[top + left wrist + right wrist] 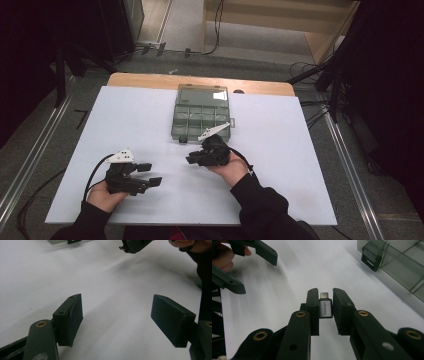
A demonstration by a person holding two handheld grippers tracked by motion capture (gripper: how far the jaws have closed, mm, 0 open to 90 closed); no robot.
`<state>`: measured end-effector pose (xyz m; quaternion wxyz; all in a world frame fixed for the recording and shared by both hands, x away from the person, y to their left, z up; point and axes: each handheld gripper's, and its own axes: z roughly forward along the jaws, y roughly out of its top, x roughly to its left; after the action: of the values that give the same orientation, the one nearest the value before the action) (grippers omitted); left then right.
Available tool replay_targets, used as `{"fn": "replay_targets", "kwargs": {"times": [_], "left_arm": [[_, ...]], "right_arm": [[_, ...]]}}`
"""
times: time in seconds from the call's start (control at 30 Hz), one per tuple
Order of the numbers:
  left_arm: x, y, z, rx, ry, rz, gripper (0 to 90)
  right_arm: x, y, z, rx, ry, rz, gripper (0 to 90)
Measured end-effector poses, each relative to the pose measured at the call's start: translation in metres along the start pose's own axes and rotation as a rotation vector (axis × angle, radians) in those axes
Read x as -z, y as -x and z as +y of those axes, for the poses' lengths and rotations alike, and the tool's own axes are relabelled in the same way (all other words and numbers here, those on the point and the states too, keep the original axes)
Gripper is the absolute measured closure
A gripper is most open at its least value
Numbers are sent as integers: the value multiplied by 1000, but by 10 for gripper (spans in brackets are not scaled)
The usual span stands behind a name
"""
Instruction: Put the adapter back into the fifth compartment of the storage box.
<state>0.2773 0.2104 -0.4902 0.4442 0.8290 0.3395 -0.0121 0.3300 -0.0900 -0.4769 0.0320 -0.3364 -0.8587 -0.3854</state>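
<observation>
Item: small silver USB adapter (326,306), metal shell with printed lettering on its flat face and a narrow plug tip pointing away from the camera, held clear of the table between the jaws of the right gripper (325,296). Grip: jaws drawn in to a narrow gap and pressed on the adapter's two long sides; the hold looks square, the piece upright between the pads. Location: in the high view the right gripper (200,158) sits just in front of the compartment box (186,121), near its latch side. Step in hand, as judged: carrying the adapter, either toward the box for filing or toward the other hand. Next move calls for a steady carry, since the smooth metal could slip against the flat pads, and for lining the piece up over one cell before the jaws part. Left gripper (117,320): jaws spread wide, nothing between them, poised over bare table. Compartment box: translucent grey-green plastic, rectangular, divided by thin walls into small square cells, lid thrown back toward the far edge, black clip latch (370,257) on the near wall. Table (280,165): white, matte, smooth sheet over a wooden top. Gripper pads: dark, flat, rectangular blocks, slightly scuffed, on black arms with brass-ringed pivots.
</observation>
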Motion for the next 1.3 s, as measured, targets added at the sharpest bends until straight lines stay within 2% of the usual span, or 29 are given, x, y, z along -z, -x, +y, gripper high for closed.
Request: {"fn": "replay_targets", "kwargs": {"times": [0.87, 1.1, 1.3], "left_arm": [[1, 0, 0, 4, 13, 10, 261], [0, 1, 0, 3, 11, 11, 261], [0, 2, -1, 9, 13, 13, 262]], "right_arm": [[-1, 10, 36, -19, 9, 14, 744], [2, 16, 45, -25, 27, 19, 744], [2, 24, 52, -23, 31, 4, 743]]}}
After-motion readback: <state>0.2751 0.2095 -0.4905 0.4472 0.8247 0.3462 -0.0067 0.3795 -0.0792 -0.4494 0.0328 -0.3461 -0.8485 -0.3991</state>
